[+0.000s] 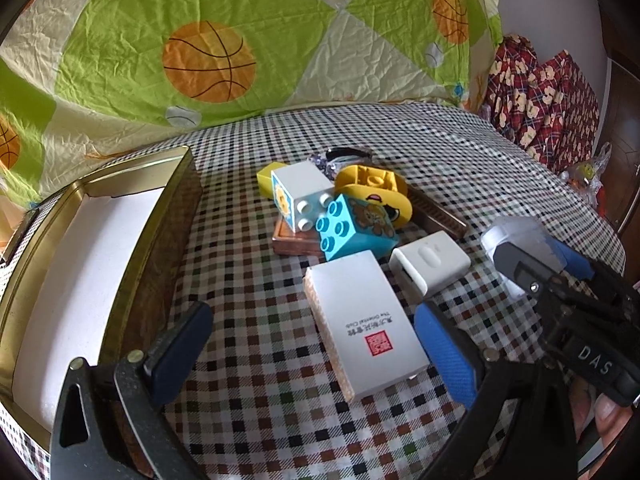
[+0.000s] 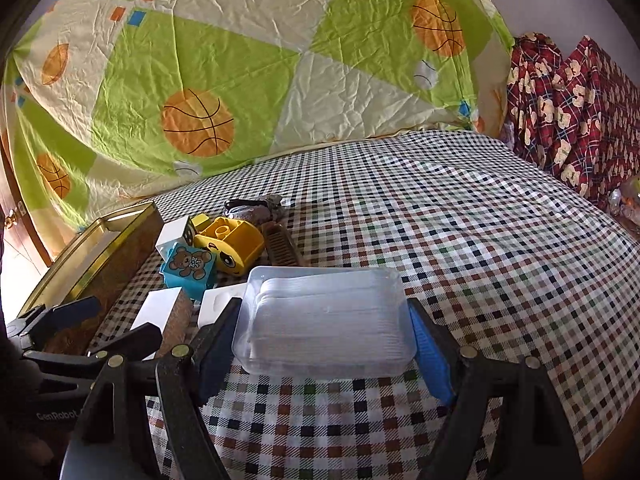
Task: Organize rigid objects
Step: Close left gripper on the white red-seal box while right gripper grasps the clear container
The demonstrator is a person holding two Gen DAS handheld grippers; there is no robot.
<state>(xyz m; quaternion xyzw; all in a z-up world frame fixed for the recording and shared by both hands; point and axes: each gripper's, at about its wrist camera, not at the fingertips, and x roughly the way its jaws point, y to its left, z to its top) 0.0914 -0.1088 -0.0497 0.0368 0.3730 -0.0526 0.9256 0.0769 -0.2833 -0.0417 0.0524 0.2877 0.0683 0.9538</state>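
The counter (image 2: pixel 460 208), under its checked cloth, carried everything, with a green basketball-print sheet (image 2: pixel 240 60) hanging behind it. At the left edge sat the gold tin (image 1: pixel 172 184), open, its pale inside showing. Next in size, the clear plastic box (image 2: pixel 324 316) lay between the fingers (image 2: pixel 430 356) of my right gripper (image 2: pixel 320 344), both pads pressed against its short sides, so I had it clamped. In front of my left gripper (image 1: pixel 316 360), whose fingers (image 1: pixel 444 352) stood wide apart with nothing between the pads, lay the white card box (image 1: pixel 364 324) with a red seal, flat on the cloth. Just beyond it rested a white charger case (image 1: pixel 430 262), and near that a pile of toys: a yellow toy car (image 1: pixel 380 188) turned on its side, a white brick (image 1: pixel 302 196) leaning on a blue bear brick (image 1: pixel 356 228), both on a small wooden tray (image 1: pixel 296 242). A brown comb (image 2: pixel 280 242) lay beside the car.
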